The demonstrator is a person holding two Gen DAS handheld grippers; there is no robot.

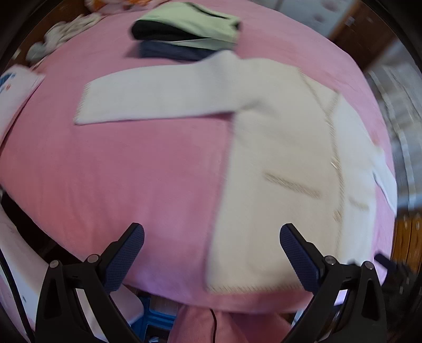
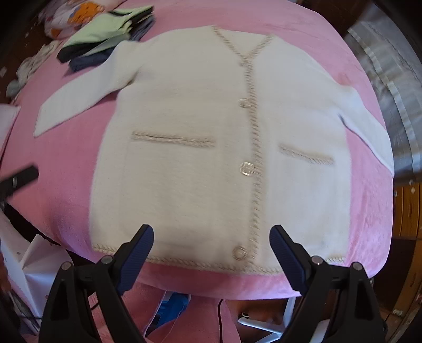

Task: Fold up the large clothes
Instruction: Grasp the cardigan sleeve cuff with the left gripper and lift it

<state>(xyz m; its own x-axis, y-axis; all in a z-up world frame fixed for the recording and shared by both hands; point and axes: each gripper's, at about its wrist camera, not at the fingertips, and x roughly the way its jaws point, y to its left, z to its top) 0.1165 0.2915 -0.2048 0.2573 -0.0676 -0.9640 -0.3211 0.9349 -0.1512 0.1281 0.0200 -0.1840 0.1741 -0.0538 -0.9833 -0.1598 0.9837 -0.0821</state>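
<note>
A white cardigan (image 2: 190, 158) with beige braided trim, two pockets and a button row lies flat, front up, on a pink-covered table (image 2: 68, 168). Both sleeves are spread outward. In the left wrist view the cardigan (image 1: 284, 163) fills the right half, its left sleeve (image 1: 158, 97) stretched out to the left. My left gripper (image 1: 212, 237) hovers open above the hem's left corner. Over the bottom hem near the lowest button, my right gripper (image 2: 211, 237) is open. Neither holds anything. The left gripper's black tip (image 2: 21, 176) shows at the left edge of the right wrist view.
A stack of folded clothes (image 1: 187, 31), light green over black and navy, sits at the far side (image 2: 105, 37). A patterned cloth (image 2: 71, 15) and small socks (image 2: 26, 68) lie at the far left. White paper (image 1: 15, 89) rests at the left edge. A wooden cabinet (image 2: 408, 211) stands right.
</note>
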